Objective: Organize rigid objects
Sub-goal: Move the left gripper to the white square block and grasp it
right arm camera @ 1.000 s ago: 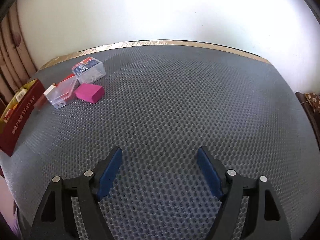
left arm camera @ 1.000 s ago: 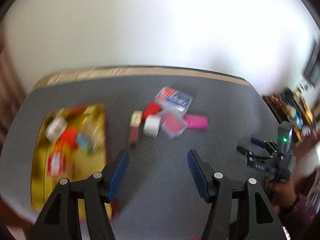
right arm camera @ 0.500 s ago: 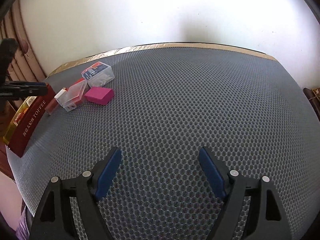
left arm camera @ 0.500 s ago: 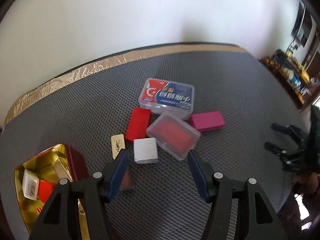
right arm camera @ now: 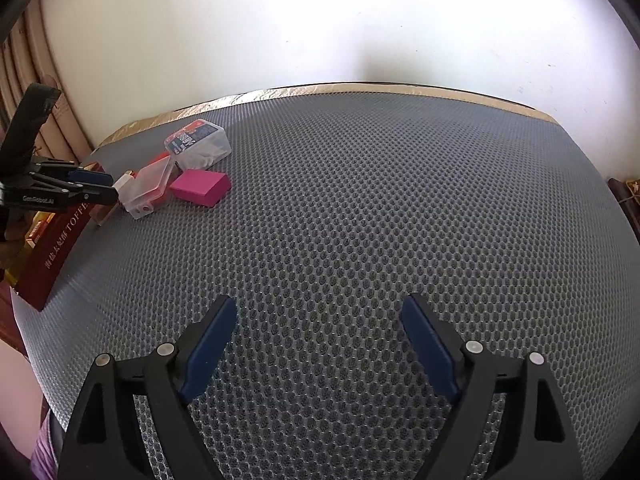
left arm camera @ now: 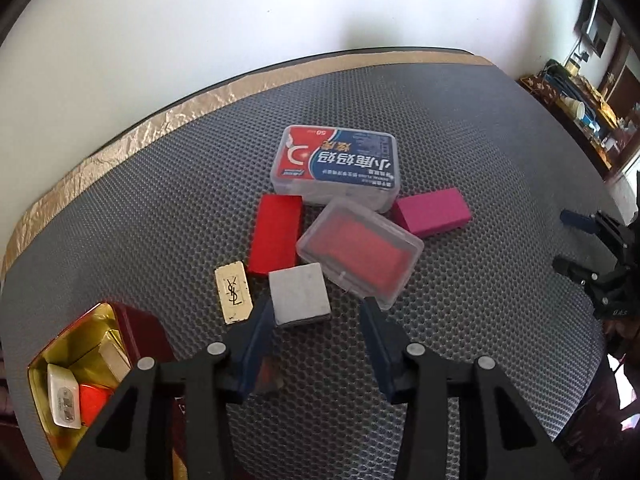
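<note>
My left gripper (left arm camera: 316, 320) is open, its fingertips just short of a small grey block (left arm camera: 299, 298). Behind the block lie a red box (left arm camera: 275, 239), a clear case with a red insert (left arm camera: 359, 250), a magenta box (left arm camera: 431, 211), a blue-and-red labelled plastic box (left arm camera: 336, 166) and a gold YSL piece (left arm camera: 233, 296). A red tin with a gold inside (left arm camera: 72, 376) holds several small items at the lower left. My right gripper (right arm camera: 318, 316) is open and empty over bare mat, far from the pile (right arm camera: 176, 176).
The table has a grey honeycomb mat (right arm camera: 360, 200) with a gold strip (left arm camera: 120, 140) along its far edge by a white wall. The tin's red side (right arm camera: 56, 248) stands at the mat's left edge. Room furniture (left arm camera: 592, 92) shows far right.
My left gripper has moved forward from the tin to the pile, which now looms large, the grey block near its fingertips. My right gripper has shifted only slightly.
</note>
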Demonstrator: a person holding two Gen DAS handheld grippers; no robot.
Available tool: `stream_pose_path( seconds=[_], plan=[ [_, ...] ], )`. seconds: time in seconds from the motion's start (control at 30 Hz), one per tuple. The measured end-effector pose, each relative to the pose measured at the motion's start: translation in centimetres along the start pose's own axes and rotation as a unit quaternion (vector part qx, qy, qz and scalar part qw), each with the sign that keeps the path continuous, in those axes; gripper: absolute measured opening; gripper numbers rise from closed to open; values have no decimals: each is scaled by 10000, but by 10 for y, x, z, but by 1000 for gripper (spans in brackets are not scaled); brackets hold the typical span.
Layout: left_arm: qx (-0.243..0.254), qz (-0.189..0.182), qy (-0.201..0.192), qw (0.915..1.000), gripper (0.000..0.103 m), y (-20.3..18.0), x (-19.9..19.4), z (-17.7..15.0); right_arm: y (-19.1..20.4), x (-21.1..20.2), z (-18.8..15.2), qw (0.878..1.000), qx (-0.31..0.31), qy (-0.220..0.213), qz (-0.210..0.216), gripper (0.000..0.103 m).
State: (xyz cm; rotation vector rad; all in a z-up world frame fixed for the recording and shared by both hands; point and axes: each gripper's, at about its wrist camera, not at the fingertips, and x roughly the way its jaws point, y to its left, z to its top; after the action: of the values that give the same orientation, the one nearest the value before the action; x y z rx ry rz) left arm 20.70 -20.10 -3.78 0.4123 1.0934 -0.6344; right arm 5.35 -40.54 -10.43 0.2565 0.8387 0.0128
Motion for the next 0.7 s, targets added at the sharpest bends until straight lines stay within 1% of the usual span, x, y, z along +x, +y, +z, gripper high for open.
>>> stream_pose_path(
  seconds=[0.1,0.2,0.33,0.4,0.47,0.53,0.6,0.7],
  plan=[
    [-61,-87,100,9999,46,4,2,3,1,-2,-1,10000,2,2,-2,84],
    [-52,6,165,9999,46,7,6,5,2,-3,-1,10000,-6,8,-5,85],
    [44,-66,213,9997,46,5,11,6,3,-3,-2,10000,-12,15,-1,85],
    [62,-43,269,9996,46,5,15,8,4,-4,-4,10000,-11,19,0,86],
    [-12,-129,385,9992,46,8,23,10,5,-4,-4,10000,-14,22,0,87],
    [-178,-167,465,9986,31,13,30,10,5,-3,-3,10000,-15,25,11,87],
    [-270,-149,397,9987,30,16,31,8,5,-3,-4,10000,-15,27,13,87],
    [-445,30,167,9989,30,14,23,3,6,-3,-4,10000,-9,28,10,88]
  ],
)
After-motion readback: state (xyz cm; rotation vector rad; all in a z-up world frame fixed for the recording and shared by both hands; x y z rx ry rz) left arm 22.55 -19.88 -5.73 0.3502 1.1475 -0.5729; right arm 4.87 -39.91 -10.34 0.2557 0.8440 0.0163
